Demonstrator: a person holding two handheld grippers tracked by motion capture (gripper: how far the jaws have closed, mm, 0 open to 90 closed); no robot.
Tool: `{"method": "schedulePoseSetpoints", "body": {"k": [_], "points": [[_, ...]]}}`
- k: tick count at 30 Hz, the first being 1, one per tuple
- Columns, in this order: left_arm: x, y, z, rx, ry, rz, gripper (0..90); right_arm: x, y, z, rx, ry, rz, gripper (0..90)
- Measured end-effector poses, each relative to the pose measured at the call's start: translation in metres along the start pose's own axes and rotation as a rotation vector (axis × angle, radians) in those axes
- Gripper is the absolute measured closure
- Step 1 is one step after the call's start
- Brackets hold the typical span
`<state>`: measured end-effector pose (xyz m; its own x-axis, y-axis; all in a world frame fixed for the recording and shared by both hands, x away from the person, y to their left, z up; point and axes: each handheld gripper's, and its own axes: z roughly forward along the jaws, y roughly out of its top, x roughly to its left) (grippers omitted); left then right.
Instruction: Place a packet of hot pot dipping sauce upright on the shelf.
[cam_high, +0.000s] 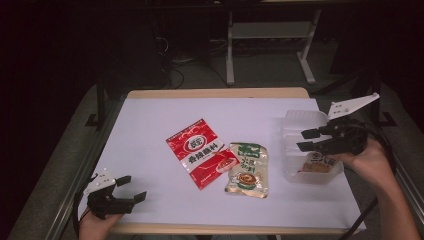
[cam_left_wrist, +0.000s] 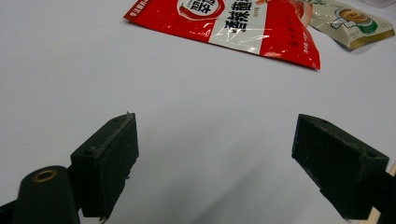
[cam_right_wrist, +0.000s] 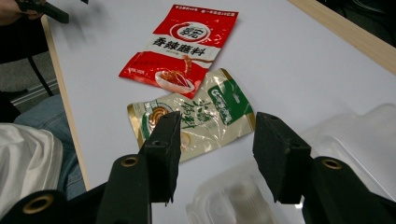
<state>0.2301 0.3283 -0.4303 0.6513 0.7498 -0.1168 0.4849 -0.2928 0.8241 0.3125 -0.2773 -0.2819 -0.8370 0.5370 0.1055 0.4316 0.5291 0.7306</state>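
Note:
A red sauce packet (cam_high: 200, 152) (cam_left_wrist: 233, 28) (cam_right_wrist: 182, 46) lies mid-table. Against its right side rests a beige and green packet (cam_high: 247, 170) (cam_left_wrist: 350, 21) (cam_right_wrist: 196, 116). At the right stands a clear plastic container (cam_high: 300, 125) (cam_right_wrist: 355, 135) with an orange-labelled packet (cam_high: 317, 162) lying in it. My right gripper (cam_high: 301, 140) (cam_right_wrist: 215, 144) hovers over the container's left part, open, with nothing between its jaws. My left gripper (cam_high: 134, 187) (cam_left_wrist: 215, 154) rests near the front left corner, open and empty, pointing toward the red packet.
The white table top (cam_high: 150, 115) has a wooden edge (cam_high: 215, 93) at the back. A person's hand (cam_high: 370, 160) holds the right gripper beside the container. A clothed knee (cam_right_wrist: 28, 154) is visible below the table's front edge.

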Motion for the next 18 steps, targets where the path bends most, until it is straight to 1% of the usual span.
{"method": "schedulePoseSetpoints", "body": {"k": [6, 7, 9, 15, 18], "points": [[0.000, 0.000, -0.001, -0.006, -0.002, -0.003, 14.4, 0.008, 0.012, 0.020, -0.002, 0.024, -0.004, 48.4], [0.000, 0.000, -0.001, -0.006, -0.002, -0.003, 14.4, 0.008, 0.012, 0.020, -0.002, 0.024, -0.004, 48.4], [0.000, 0.000, -0.001, -0.008, -0.002, -0.010, 14.4, 0.011, 0.016, 0.029, 0.007, 0.029, -0.006, 47.2], [0.001, 0.000, -0.002, -0.007, 0.000, -0.002, 14.5, 0.017, 0.022, 0.043, 0.013, 0.046, -0.013, 45.9], [0.001, 0.000, -0.002, -0.006, 0.001, 0.000, 14.5, 0.019, 0.024, 0.051, 0.018, 0.050, -0.006, 44.9]]}}
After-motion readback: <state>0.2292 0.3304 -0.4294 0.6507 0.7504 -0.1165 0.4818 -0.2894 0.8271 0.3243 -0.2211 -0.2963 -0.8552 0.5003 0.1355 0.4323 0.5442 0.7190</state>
